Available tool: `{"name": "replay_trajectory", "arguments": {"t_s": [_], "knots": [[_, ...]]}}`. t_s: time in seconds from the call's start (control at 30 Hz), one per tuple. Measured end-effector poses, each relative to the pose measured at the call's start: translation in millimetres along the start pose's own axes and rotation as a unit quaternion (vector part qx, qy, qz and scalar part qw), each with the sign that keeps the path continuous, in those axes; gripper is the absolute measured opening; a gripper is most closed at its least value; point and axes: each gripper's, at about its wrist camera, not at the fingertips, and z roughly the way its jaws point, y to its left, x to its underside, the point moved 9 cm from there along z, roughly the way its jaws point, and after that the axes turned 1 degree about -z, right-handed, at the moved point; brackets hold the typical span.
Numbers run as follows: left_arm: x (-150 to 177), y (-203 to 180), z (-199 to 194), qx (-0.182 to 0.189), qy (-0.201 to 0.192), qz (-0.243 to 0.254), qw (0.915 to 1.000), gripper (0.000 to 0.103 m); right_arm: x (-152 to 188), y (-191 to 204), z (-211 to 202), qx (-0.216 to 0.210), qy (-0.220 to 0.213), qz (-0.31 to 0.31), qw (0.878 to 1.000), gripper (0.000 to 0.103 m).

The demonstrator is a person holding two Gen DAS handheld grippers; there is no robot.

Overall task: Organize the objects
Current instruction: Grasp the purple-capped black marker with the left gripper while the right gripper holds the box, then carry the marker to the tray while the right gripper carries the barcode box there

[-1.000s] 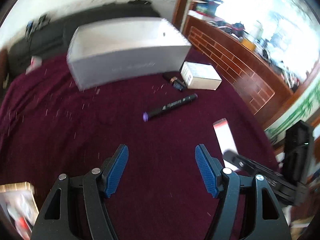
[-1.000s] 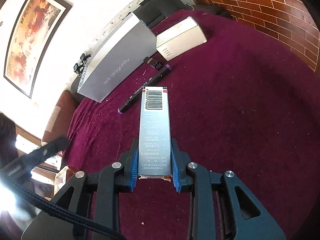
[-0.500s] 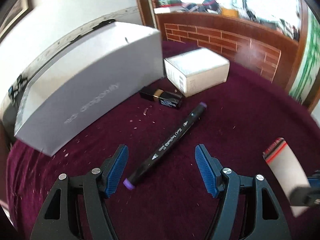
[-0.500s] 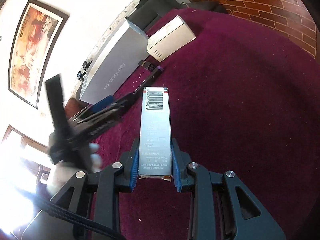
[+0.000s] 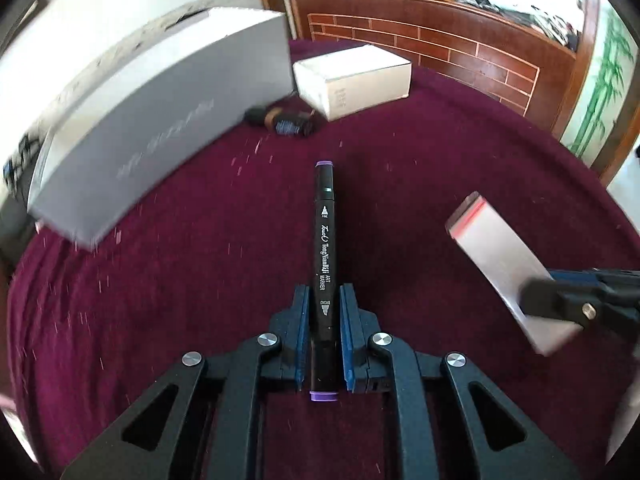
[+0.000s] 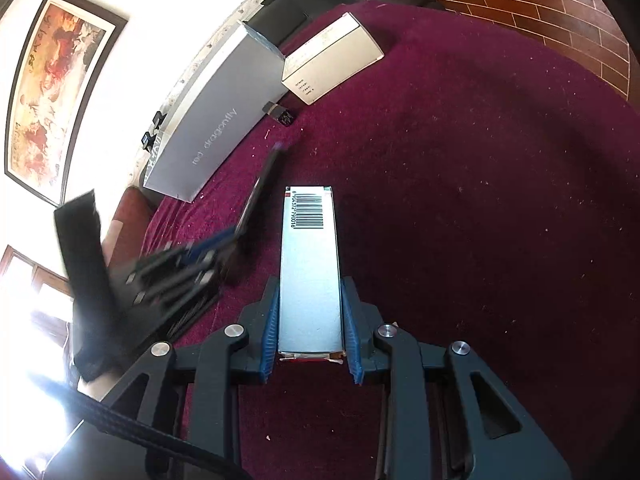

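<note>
My left gripper [image 5: 323, 300] is shut on a black art marker [image 5: 325, 248] with purple ends, which points forward over the maroon cloth. My right gripper [image 6: 310, 300] is shut on a long grey carton [image 6: 310, 264] with a barcode at its far end. In the left wrist view that carton [image 5: 500, 264] hangs at the right. In the right wrist view the left gripper [image 6: 224, 240] and marker [image 6: 260, 188] are blurred at the left. A large grey open box [image 5: 160, 120] stands at the back left.
A small white box [image 5: 356, 76] lies beside the big box, with a small dark item [image 5: 284, 122] in front of the gap between them. The maroon cloth [image 5: 200, 280] covers the table. A brick-pattern wall [image 5: 440, 40] runs behind.
My left gripper moved forward over the marker and closed on it, and the marker now lies along the fingers. The right gripper kept its hold on the carton.
</note>
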Motion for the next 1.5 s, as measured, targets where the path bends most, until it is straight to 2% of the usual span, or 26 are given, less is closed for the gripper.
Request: {"name": "replay_trajectory", "arguments": {"t_s": [0.1,0.17,0.23,0.27,0.33,0.37,0.4,0.43,0.47,0.63,0.8,1.0,1.13,1.3,1.5], "knots": [[-3.2,-5.3,3.4,0.003,-0.010,-0.008,0.9999,0.015,2.2,3.3,1.8,0.008,0.000,-0.012,1.000,0.026],[-12.7,-9.8,7.0,-0.012,-0.021,-0.009,0.9997,0.023,2.9,3.7,3.1,0.018,-0.001,-0.021,1.000,0.026],[-20.8,-11.2,11.0,-0.032,-0.036,-0.015,0.9987,0.037,2.1,4.5,3.9,0.029,-0.006,-0.030,0.999,0.026],[-21.1,-8.2,11.1,-0.040,-0.043,-0.019,0.9981,0.040,2.8,4.7,4.3,0.033,-0.007,-0.035,0.999,0.026],[-20.3,-8.3,10.8,-0.053,-0.057,-0.024,0.9967,0.040,2.4,6.6,5.5,0.047,-0.012,-0.049,0.998,0.026],[-17.4,-8.9,8.2,-0.056,-0.056,-0.022,0.9966,0.036,2.6,7.7,6.2,0.054,-0.014,-0.057,0.997,0.026],[-15.3,-9.5,6.5,-0.048,-0.050,-0.025,0.9973,0.027,2.7,8.4,6.8,0.057,-0.015,-0.061,0.996,0.027],[-12.5,-11.3,4.9,-0.035,-0.042,-0.030,0.9981,0.012,2.9,8.9,7.1,0.059,-0.017,-0.064,0.996,0.027],[-6.1,-12.7,0.9,-0.027,-0.031,-0.034,0.9986,0.011,2.6,9.1,7.4,0.060,-0.018,-0.066,0.996,0.027],[30.1,-11.0,-27.9,-0.023,-0.029,-0.047,0.9982,0.011,-0.3,9.4,10.8,0.070,-0.024,-0.077,0.994,0.027],[69.5,2.8,-77.7,-0.022,-0.051,-0.091,0.9943,0.011,1.4,15.3,12.9,0.095,-0.030,-0.111,0.989,0.027],[108.3,21.9,-137.9,-0.020,-0.087,-0.151,0.9844,0.011,7.9,19.7,8.4,0.111,-0.026,-0.119,0.986,0.024],[139.1,37.5,-174.3,-0.045,-0.106,-0.172,0.9783,0.012,30.7,42.4,-14.8,0.095,-0.027,-0.131,0.986,0.025],[167.3,58.5,-197.4,-0.060,-0.123,-0.202,0.9698,0.012,60.3,96.1,-35.9,0.060,-0.021,-0.169,0.984,0.025],[202.8,80.1,-223.2,-0.086,-0.141,-0.227,0.9599,0.012,101.0,159.8,-37.7,0.016,-0.001,-0.212,0.977,0.025]]}}
